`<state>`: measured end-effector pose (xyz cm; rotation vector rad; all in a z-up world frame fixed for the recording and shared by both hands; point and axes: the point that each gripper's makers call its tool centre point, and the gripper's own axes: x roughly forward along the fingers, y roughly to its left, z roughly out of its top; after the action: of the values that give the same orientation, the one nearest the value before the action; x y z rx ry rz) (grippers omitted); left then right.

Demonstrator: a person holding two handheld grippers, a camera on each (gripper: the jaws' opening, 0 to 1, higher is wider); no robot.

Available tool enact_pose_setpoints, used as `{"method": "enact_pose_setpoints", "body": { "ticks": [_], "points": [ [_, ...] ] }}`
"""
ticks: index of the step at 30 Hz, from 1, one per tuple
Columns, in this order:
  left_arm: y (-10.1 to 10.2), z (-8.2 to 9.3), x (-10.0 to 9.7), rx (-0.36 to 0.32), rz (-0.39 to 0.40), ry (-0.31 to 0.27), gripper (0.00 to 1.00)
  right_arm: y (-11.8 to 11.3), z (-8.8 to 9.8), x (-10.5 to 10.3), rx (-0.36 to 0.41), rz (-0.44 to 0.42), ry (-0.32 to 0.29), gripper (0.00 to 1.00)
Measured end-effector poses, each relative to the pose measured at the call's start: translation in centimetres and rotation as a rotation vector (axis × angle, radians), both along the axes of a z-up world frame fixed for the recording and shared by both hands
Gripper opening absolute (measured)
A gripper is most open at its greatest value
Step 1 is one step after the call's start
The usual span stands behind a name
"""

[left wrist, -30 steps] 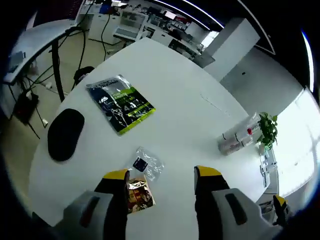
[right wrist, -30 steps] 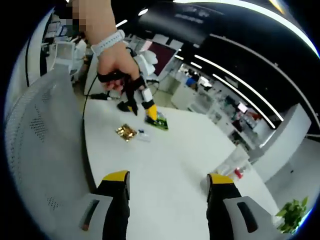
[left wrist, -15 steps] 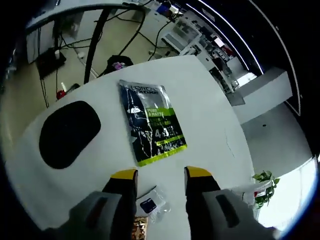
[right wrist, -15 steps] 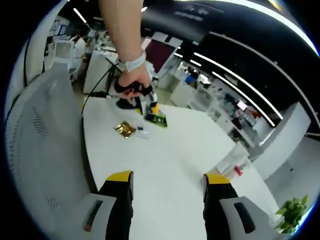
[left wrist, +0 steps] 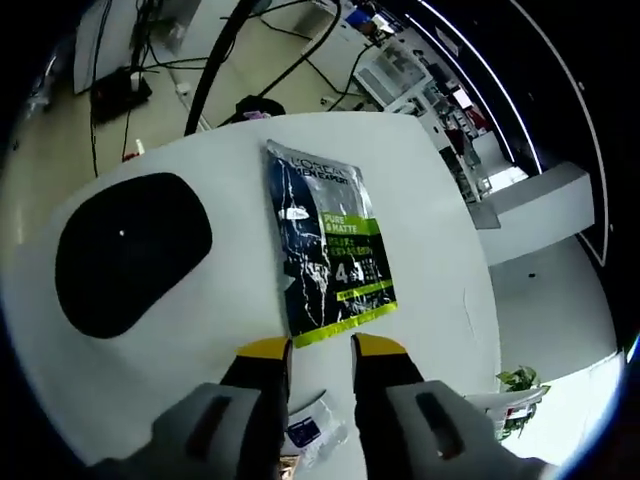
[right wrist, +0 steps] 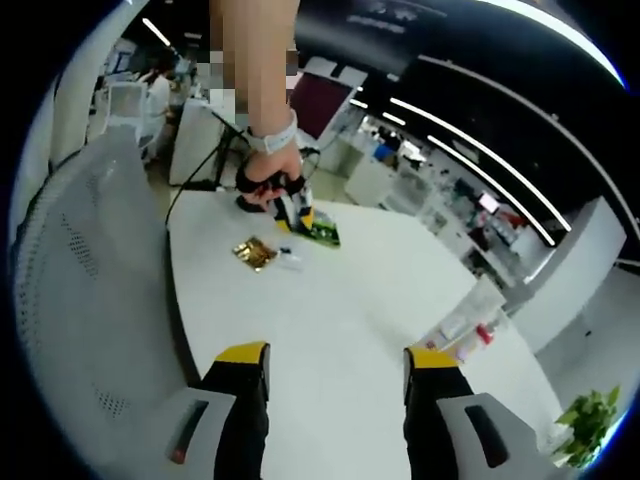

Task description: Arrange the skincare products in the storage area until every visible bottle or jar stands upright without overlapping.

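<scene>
A black and green skincare sachet (left wrist: 330,245) lies flat on the white round table (left wrist: 440,210). My left gripper (left wrist: 320,348) hovers at the sachet's near edge, jaws narrowed but open, nothing between them. A small clear sachet (left wrist: 315,435) and a gold sachet (left wrist: 290,466) lie under its jaws. White tubes (left wrist: 508,410) lie on their sides far right. In the right gripper view a hand holds the left gripper (right wrist: 295,212) at the green sachet (right wrist: 325,234), beside the gold sachet (right wrist: 255,252) and the clear sachet (right wrist: 291,263). My right gripper (right wrist: 333,358) is open over bare table, with the tubes (right wrist: 465,325) to its right.
A black oval mouse pad (left wrist: 130,250) lies left of the green sachet near the table edge. A small plant (left wrist: 520,380) stands by the tubes. A white mesh chair (right wrist: 70,280) stands against the table's left side. Cables and desks lie beyond.
My left gripper has moved forward over the small sachets to the green sachet's edge, and its jaws have narrowed. The right gripper has barely moved.
</scene>
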<state>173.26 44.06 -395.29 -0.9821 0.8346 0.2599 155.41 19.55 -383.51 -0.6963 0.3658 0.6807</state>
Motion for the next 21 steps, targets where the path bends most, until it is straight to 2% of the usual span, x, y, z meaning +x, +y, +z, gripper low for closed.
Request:
{"method": "enact_pose_setpoints", "body": {
  "ticks": [5,9,12,15,21],
  "points": [
    [0.1,-0.8,-0.8,0.021,-0.001,0.037,0.04,-0.2,-0.3,0.0,-0.009,-0.004,0.017,0.52],
    [0.5,-1.0,-0.6,0.005,0.059,0.026,0.07,-0.3,-0.6,-0.1,-0.014,-0.008,0.029,0.51],
    [0.5,-0.9,-0.3,0.026,0.036,0.03,0.06,-0.2,-0.8,-0.1,-0.019,-0.004,0.037,0.5],
    [0.4,-0.6,-0.3,0.004,0.039,0.018,0.05,-0.2,-0.9,-0.2,-0.022,0.0,0.044,0.5],
    [0.4,1.0,-0.1,-0.05,0.015,-0.063,0.04,-0.1,-1.0,-0.2,-0.021,0.004,0.054,0.49]
  ]
}}
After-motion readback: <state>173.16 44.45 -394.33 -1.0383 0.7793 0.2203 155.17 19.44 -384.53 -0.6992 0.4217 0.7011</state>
